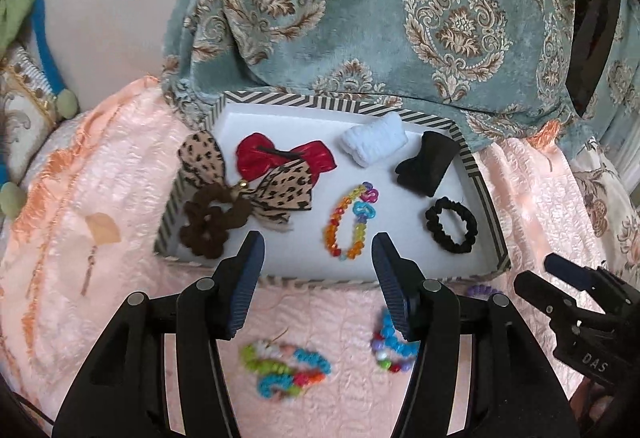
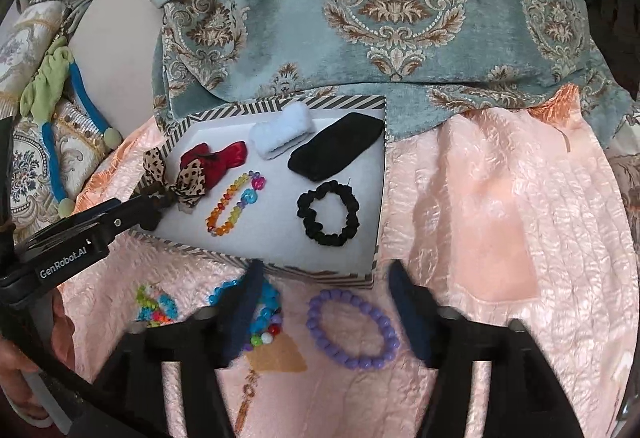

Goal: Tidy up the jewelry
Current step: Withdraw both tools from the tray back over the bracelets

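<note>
1. A pink quilted bedspread [image 2: 500, 222] is seen as the working surface, with a teal damask cloth [image 1: 400, 17] draped behind it.
2. Nearest, three bead bracelets are laid loose on the bedspread: a purple bracelet [image 2: 352, 330], a blue multicolour bracelet [image 2: 264, 314] and a green-and-blue bracelet [image 1: 284, 370].
3. The left gripper [image 1: 318, 270] is shown with jaws apart and nothing between them; the right gripper [image 2: 324, 302] is likewise spread and empty, above the purple bracelet.
4. "GenRobot.AI" is read on the left gripper's body and "DAS" on the right gripper's.
5. Beyond, a striped-rim tray [image 1: 340, 105] is shown holding seven pieces: one rainbow bracelet [image 1: 348, 224], one black scrunchie [image 1: 452, 224], one brown scrunchie [image 1: 208, 226], one leopard bow [image 1: 280, 193], one red bow [image 1: 286, 157], one black bow [image 1: 426, 167] and one white scrunchie [image 1: 374, 139].
</note>
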Demonstrator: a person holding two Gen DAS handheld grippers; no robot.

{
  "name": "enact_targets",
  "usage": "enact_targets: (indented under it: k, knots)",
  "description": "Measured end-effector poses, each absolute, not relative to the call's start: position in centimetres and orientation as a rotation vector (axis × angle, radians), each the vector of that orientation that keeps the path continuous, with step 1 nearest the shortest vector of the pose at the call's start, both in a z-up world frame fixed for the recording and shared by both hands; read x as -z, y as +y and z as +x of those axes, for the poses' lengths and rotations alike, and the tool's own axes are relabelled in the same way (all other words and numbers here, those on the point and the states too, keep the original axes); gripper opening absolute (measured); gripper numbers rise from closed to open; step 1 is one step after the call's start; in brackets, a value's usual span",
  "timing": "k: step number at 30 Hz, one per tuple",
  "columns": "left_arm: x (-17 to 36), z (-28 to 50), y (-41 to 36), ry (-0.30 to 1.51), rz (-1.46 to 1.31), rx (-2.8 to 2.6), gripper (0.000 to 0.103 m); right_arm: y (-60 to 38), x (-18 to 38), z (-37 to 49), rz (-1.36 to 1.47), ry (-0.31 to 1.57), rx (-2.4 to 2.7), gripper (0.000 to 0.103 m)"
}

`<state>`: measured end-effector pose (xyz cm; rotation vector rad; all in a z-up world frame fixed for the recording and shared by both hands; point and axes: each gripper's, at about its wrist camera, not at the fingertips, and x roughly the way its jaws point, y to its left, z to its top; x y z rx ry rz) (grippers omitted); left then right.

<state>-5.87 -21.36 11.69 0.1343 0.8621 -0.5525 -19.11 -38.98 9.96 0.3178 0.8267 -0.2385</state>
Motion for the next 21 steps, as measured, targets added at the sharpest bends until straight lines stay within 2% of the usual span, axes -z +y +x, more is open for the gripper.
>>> enact_targets:
  k: [8,16,21]
  knots:
    - [-13.1,-9.0,-19.0,0.825,0.126,0.582,0.056,-37.5,-11.1,-21.6,0.293,0.831,0.278,0.068]
    - [-11.1,-11.2,-17.1,0.896,0.072,0.609,0.057,-37.1,-11.1,-24.5,0.289,0.854,0.354,0.068]
    - [-11.0,-11.7,-16.2,0.872,0.06,0.607,0.057,-36.3,-11.7,-26.3,0.262,0.858,0.394,0.068]
